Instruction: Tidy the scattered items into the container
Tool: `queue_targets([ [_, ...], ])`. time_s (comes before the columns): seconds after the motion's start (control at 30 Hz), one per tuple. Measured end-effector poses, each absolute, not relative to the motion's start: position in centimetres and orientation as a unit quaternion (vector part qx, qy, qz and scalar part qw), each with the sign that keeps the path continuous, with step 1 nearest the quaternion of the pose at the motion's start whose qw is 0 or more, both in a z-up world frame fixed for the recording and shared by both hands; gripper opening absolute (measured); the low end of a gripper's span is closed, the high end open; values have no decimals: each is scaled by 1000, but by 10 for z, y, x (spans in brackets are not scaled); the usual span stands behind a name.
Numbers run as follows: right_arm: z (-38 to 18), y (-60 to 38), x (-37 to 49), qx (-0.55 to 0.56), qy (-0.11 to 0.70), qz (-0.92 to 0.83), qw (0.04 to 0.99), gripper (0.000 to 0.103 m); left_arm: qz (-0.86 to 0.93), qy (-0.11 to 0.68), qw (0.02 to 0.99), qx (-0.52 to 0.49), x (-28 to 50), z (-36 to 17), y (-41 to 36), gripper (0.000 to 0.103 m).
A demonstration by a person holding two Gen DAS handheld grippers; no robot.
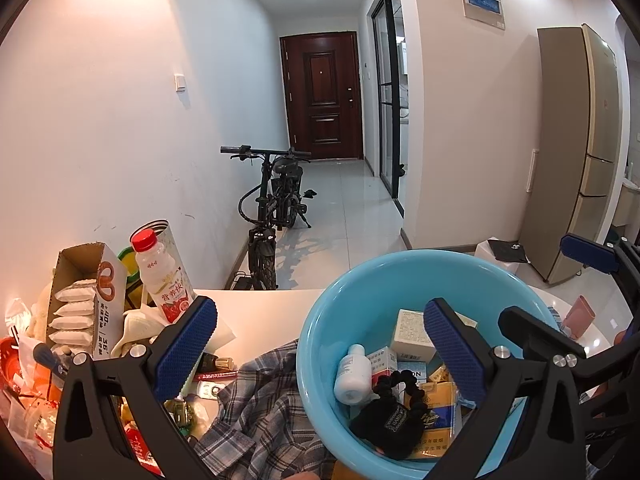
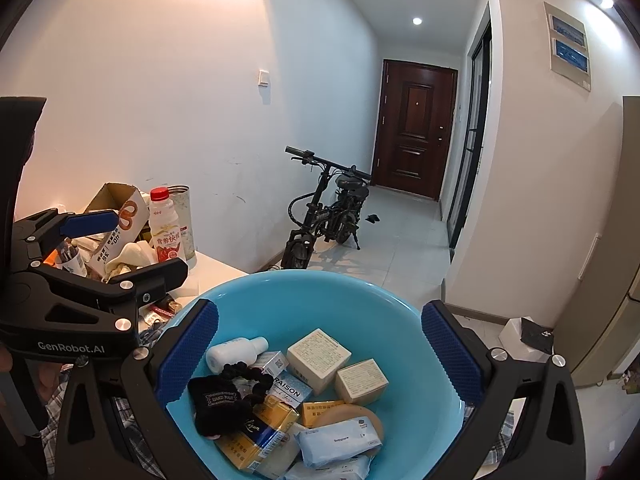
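Only the right wrist view shows wipe packs (image 2: 338, 438) deep in the blue basin (image 2: 304, 300), which sits on the counter (image 1: 264, 312), crowded with boxes. Left tongs (image 1: 320, 344) and right tongs (image 2: 320, 344) both gape wide, empty.

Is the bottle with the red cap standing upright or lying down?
Upright. The bottle with the red cap stands on the table, cap on top and label readable, beside the open cardboard box.
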State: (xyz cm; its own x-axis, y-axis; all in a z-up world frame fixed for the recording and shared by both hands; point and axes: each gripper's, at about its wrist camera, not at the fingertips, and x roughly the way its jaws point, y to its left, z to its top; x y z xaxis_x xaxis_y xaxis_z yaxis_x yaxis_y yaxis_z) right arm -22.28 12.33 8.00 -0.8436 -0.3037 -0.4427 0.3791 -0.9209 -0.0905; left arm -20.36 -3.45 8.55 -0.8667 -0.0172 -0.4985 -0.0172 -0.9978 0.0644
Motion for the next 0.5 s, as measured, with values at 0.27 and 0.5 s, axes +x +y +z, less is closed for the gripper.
queue_targets([
  [0.27, 83, 123, -221, 215, 86, -956, 182, 103, -967, -34, -3, 253, -201, 88, -34, 103],
  [0.5, 84, 121, -221, 216, 90, -955, 180, 103, -964, -24, -15, 264, -205, 85, -35, 103],
])
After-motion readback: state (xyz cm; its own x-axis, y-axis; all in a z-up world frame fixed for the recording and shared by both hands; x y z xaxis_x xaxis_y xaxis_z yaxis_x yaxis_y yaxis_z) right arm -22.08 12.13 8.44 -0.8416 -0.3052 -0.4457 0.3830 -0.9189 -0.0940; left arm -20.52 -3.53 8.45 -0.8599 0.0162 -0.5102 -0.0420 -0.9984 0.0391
